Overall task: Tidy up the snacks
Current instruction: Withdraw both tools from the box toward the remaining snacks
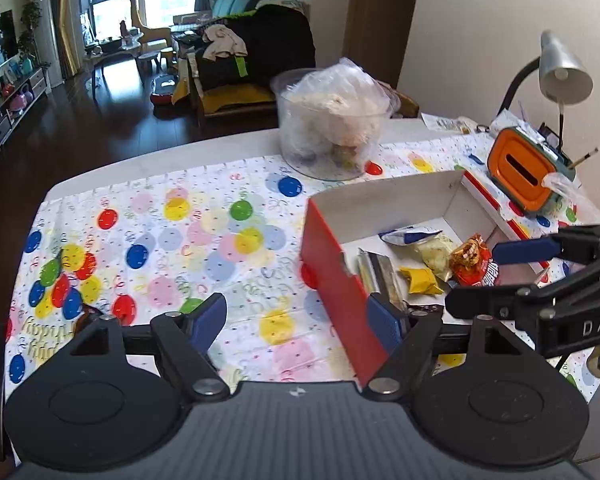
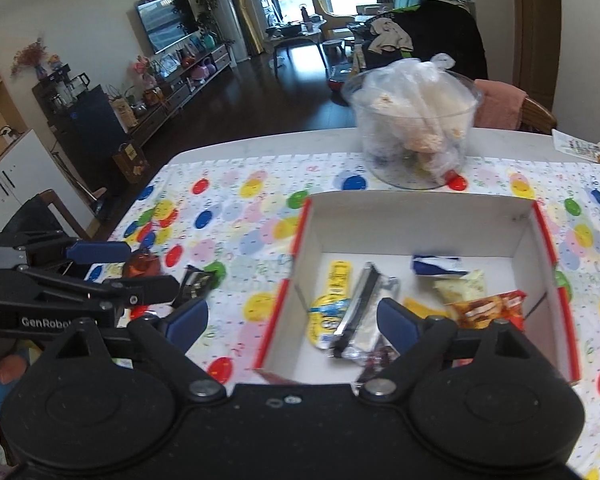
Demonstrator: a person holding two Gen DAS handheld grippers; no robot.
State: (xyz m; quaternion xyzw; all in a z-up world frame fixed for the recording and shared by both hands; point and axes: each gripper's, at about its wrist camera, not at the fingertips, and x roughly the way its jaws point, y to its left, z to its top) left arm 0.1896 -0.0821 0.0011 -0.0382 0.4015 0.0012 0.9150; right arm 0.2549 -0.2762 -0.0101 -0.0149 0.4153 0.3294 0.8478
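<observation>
The snack packets [image 2: 380,300] lying loose in the red-edged cardboard box [image 2: 420,216] on the desk [image 1: 228,148] look light, crinkly and slippery, best pinched by a flat sealed edge, while the left gripper [image 1: 300,318] and right gripper [image 2: 292,316] hover with jaws spread and empty.

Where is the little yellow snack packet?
The yellow packet lies inside the red cardboard box, seen in the left wrist view, between the silver wrapped bar and the red snack bag.
</observation>
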